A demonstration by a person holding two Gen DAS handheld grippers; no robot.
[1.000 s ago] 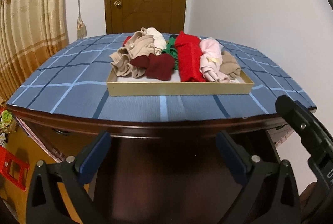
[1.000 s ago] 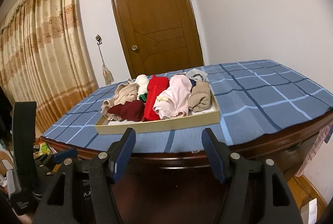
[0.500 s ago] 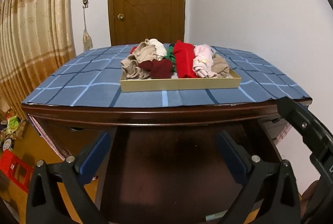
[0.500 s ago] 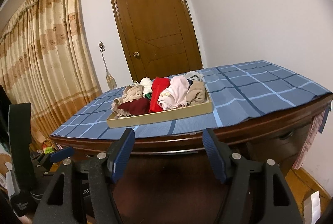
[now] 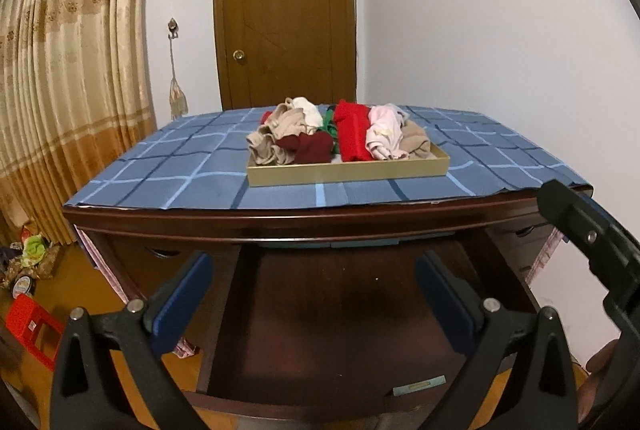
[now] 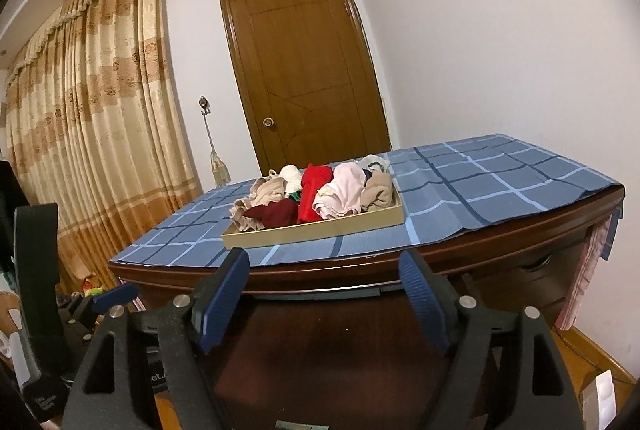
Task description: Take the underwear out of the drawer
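Observation:
A shallow beige drawer tray [image 5: 348, 172] [image 6: 316, 230] sits on the blue checked tablecloth [image 5: 160, 174]. It holds a pile of underwear [image 5: 348, 134] [image 6: 316, 190] in beige, dark red, bright red, pink, white and green. My left gripper [image 5: 312, 270] stands open and empty, below and well short of the table's front edge. My right gripper [image 6: 324, 262] is likewise short of the table, its jaws opening with nothing between them. The right gripper's body [image 5: 580, 230] shows at the right of the left wrist view, and a left gripper fingertip [image 6: 116, 296] at the lower left of the right wrist view.
A dark wooden surface [image 5: 344, 310] juts out under the table edge, below both grippers. Desk drawers [image 6: 532, 270] sit at the right. A brown door [image 5: 286, 10] and curtains [image 5: 60, 90] stand behind. A red stool [image 5: 28, 326] and clutter lie on the floor at the left.
Both grippers have backed away from the table, so the tray looks smaller and farther off. The right gripper's jaws stand a little wider. The underwear has not moved.

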